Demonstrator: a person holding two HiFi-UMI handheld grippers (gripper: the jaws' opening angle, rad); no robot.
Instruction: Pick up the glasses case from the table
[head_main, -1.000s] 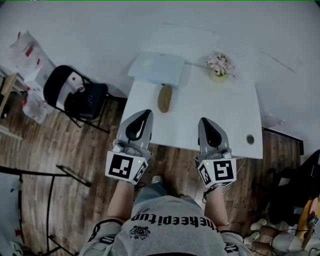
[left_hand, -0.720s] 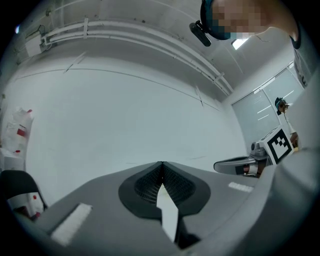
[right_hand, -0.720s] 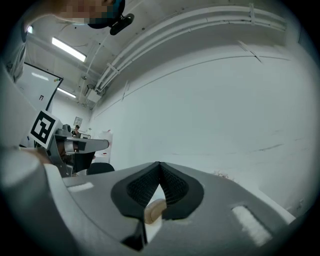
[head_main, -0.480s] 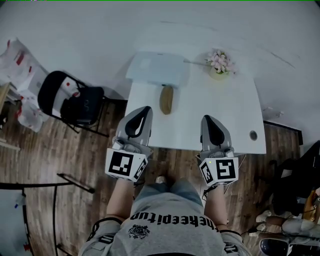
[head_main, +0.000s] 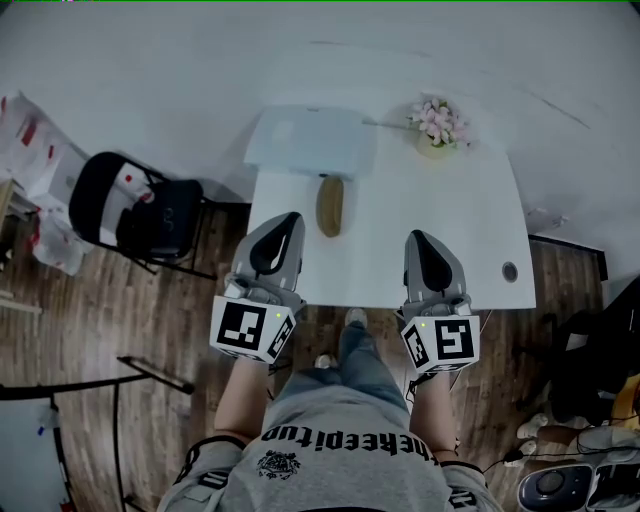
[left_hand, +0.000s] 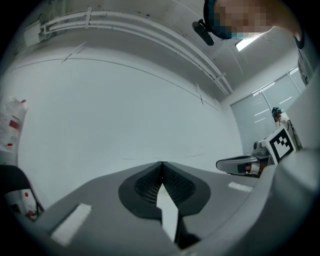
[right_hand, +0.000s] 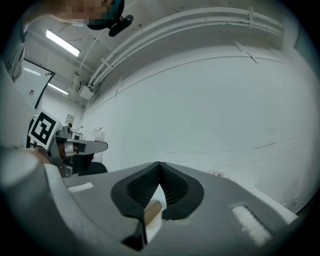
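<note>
The brown, long-oval glasses case (head_main: 330, 206) strikes me as light and stiff, probably a rigid shell that won't give. Its smooth rounded sides could slip, so I'd close across its narrow middle, not the ends. It looks plain tan-brown with no marking I can make out. It lies pointing away from me on the white rectangular table (head_main: 440, 250), and its far end is touching or just beside the pale blue-grey flat board (head_main: 312, 140) at the table's far edge. A small pot of pink flowers (head_main: 437, 125) sits well apart at the far right. My left gripper (head_main: 290, 217) and right gripper (head_main: 419, 238) hover at the near edge, jaws pressed together on nothing, the left one nearer the case
</note>
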